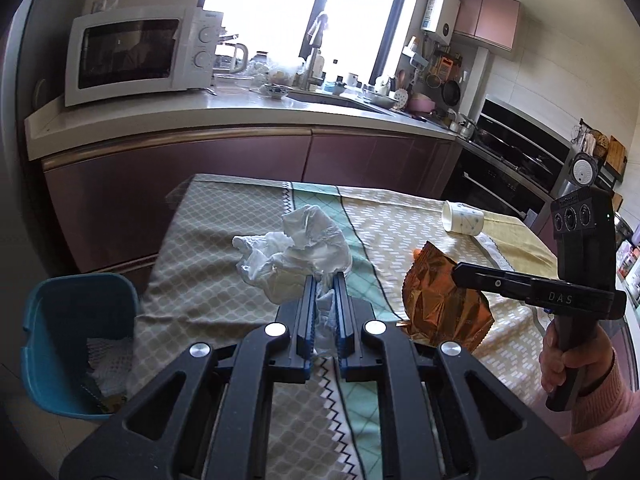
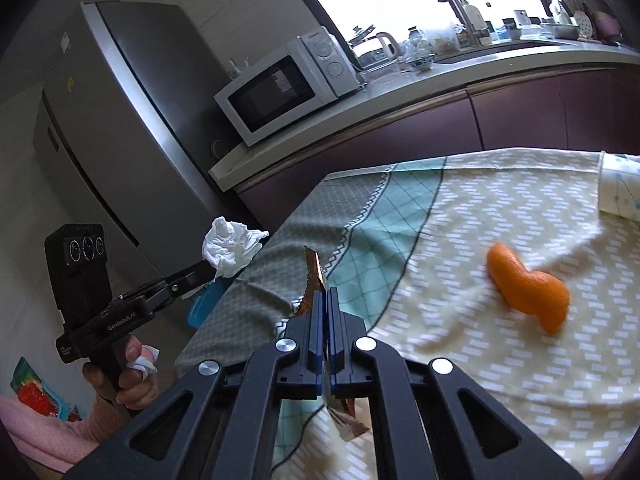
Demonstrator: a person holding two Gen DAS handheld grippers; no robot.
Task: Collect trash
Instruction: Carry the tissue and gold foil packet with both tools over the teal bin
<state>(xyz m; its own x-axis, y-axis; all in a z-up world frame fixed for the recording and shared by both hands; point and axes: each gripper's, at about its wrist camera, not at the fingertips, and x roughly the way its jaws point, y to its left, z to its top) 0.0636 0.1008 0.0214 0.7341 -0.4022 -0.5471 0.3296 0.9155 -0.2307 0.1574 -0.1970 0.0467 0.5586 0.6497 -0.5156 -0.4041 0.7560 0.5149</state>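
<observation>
Left wrist view, from the left edge: blue bin (image 1: pixel 78 340) at eight o'clock, standing on the floor beside the table (image 1: pixel 224 224), white paper scraps in its bottom. At centre, left gripper (image 1: pixel 324 280) clamped on a crumpled white tissue (image 1: pixel 296 252); wad bulging past the tips toward twelve o'clock, a thin strip trailing back between the pads toward six. Toward three o'clock, copper snack wrapper (image 1: pixel 444 300) pinched by its upper edge in the right gripper (image 1: pixel 456 270), long axis running from about one o'clock down to five, jagged lower edge hanging just above the patterned cloth. Beyond it, at two o'clock, white paper cup (image 1: pixel 464 218) lying on its side near the far table edge, mouth turned toward nine o'clock.

Right wrist view, from the left: other gripper at nine o'clock, carrying the tissue beyond the table's edge. At centre, jaws closed flat on the wrapper, seen edge-on, its long axis running twelve to six. At three o'clock, orange peel (image 2: pixel 528 292) curled on the cloth, long axis from ten to four.
</observation>
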